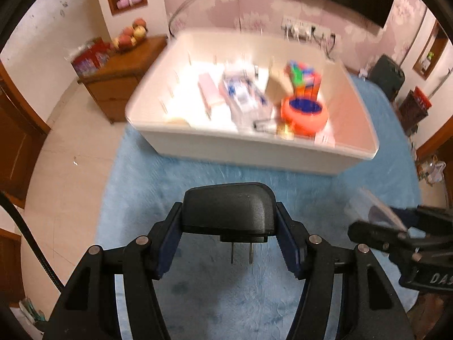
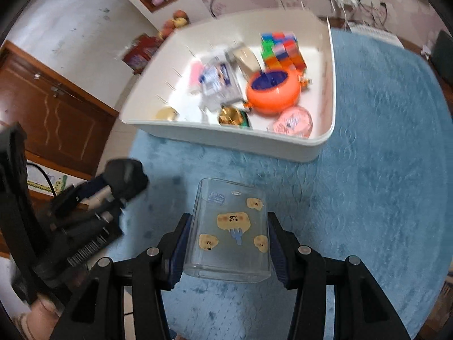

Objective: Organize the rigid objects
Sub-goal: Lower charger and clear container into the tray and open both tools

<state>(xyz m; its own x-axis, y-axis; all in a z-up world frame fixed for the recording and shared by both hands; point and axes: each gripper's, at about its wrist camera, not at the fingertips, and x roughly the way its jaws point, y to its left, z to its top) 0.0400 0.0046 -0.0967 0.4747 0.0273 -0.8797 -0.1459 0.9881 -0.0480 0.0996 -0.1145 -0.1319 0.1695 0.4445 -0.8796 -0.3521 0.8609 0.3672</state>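
My left gripper (image 1: 228,235) is shut on a black power adapter (image 1: 228,208) with two metal prongs pointing down, held above the blue rug. My right gripper (image 2: 228,246) is shut on a clear plastic cup (image 2: 229,229) printed with yellow cartoon figures, also above the rug. A white bin (image 1: 226,147) stands ahead on the rug and holds an orange round container (image 1: 304,113), a colourful cube puzzle (image 1: 303,75) and several packets. The bin also shows in the right wrist view (image 2: 311,147). The left gripper with the adapter shows at the left of the right wrist view (image 2: 124,178).
The blue rug (image 2: 382,170) covers the table around the bin. A wooden cabinet (image 1: 119,79) with a fruit bowl stands at the back left. Wall sockets with cables (image 1: 305,29) are behind the bin. Dark bags (image 1: 386,76) stand at the right.
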